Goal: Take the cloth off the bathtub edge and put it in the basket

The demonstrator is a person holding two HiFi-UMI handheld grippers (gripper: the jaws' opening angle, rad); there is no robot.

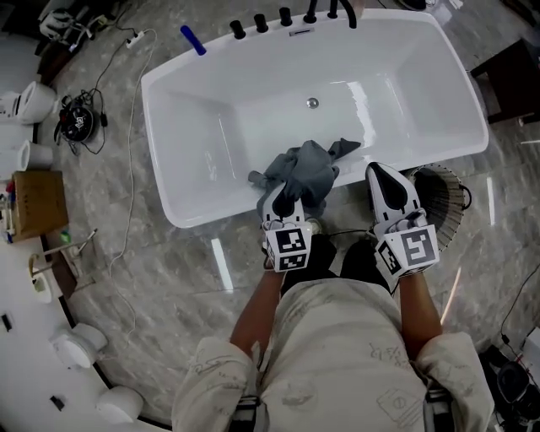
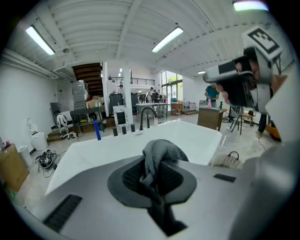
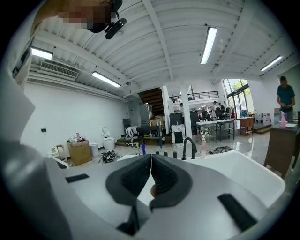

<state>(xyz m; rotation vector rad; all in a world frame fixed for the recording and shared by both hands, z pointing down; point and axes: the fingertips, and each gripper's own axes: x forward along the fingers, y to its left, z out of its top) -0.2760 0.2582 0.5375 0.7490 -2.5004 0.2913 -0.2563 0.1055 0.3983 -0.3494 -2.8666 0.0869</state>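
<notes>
A crumpled grey cloth [image 1: 305, 171] lies over the near rim of the white bathtub [image 1: 194, 215]. My left gripper [image 1: 283, 205] is shut on the cloth's near end. In the left gripper view the cloth [image 2: 161, 151] bunches up between the dark pads [image 2: 133, 176] and rises above them. My right gripper [image 1: 387, 179] hovers over the tub's near rim to the right of the cloth, shut with nothing in it; its pads [image 3: 164, 176] meet in the right gripper view. The ribbed basket [image 1: 447, 201] stands on the floor at the tub's near right corner, just right of that gripper.
A black faucet and knobs [image 1: 287, 15] line the tub's far rim, with a blue stick [image 1: 192, 40] at its left. Cables and a headset [image 1: 78, 120] lie on the marble floor to the left, near a cardboard box [image 1: 38, 202]. A dark cabinet [image 1: 510, 80] stands at the right.
</notes>
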